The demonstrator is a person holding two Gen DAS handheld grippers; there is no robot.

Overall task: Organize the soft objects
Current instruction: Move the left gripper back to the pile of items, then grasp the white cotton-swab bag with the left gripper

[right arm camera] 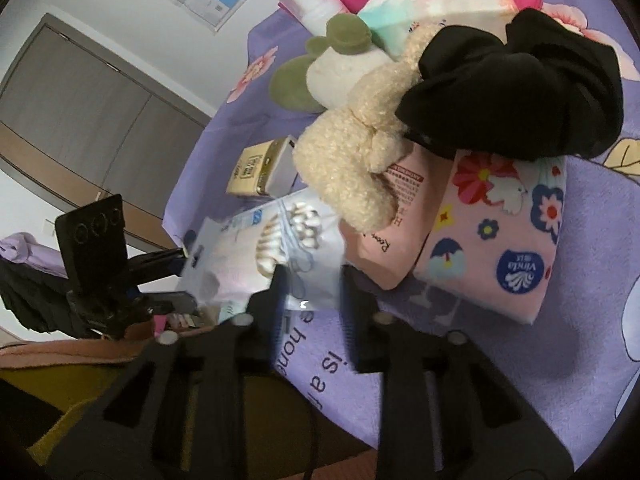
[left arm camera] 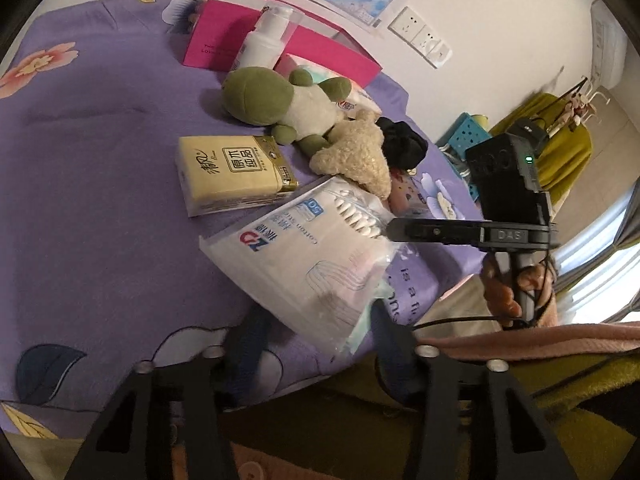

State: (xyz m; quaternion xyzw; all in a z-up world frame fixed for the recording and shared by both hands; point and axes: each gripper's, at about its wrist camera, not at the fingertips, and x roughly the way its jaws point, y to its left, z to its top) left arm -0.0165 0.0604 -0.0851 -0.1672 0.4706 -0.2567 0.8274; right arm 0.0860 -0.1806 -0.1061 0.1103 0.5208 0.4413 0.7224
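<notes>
A clear bag of cotton swabs (left arm camera: 304,256) lies at the near edge of a purple flowered bedspread (left arm camera: 100,168). My left gripper (left arm camera: 316,320) has its two fingers on either side of the bag's near end and is shut on it. My right gripper (left arm camera: 390,228) comes in from the right and pinches the bag's other edge. In the right wrist view the bag (right arm camera: 256,248) sits between the right gripper's (right arm camera: 312,284) fingers, with the left gripper (right arm camera: 180,276) clamped on its far end. Behind it lie a cream plush (left arm camera: 356,152), a green-and-white plush (left arm camera: 276,100) and black cloth (left arm camera: 402,144).
A yellow tissue pack (left arm camera: 232,172) lies left of the bag. A white pump bottle (left arm camera: 266,36) and a pink box (left arm camera: 224,28) stand at the back. Two pink tissue packs (right arm camera: 496,232) lie under the cream plush. A person's hand (left arm camera: 504,288) holds the right gripper's handle.
</notes>
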